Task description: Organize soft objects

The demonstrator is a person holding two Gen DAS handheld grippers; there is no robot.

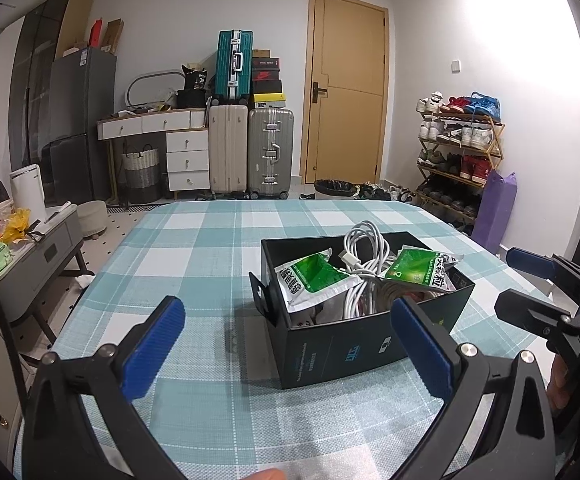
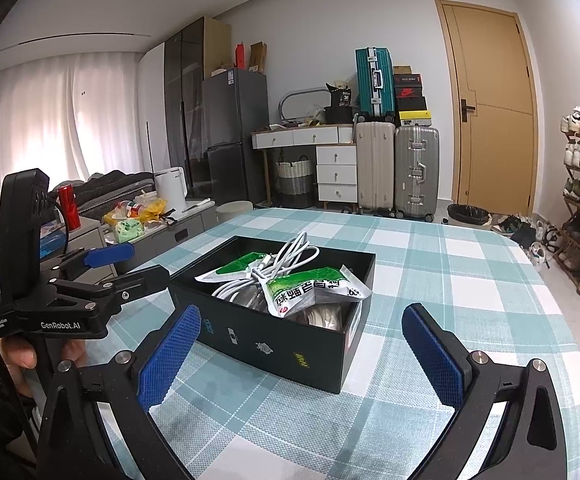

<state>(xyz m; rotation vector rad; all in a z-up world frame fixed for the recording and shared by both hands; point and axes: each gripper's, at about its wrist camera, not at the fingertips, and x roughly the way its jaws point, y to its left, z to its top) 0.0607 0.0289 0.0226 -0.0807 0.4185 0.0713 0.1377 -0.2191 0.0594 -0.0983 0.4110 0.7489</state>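
Observation:
An open black box stands on the teal checked tablecloth. Inside lie two green-and-white soft packets, a coiled white cable and other soft items beneath. My left gripper is open and empty, just in front of the box's near side. It also shows in the right wrist view, left of the box. My right gripper is open and empty before the box. In the left wrist view it sits right of the box.
Past the table's far edge stand suitcases, a white drawer unit, a door and a shoe rack. A grey side table with clutter stands to the left. A black bin sits on the floor.

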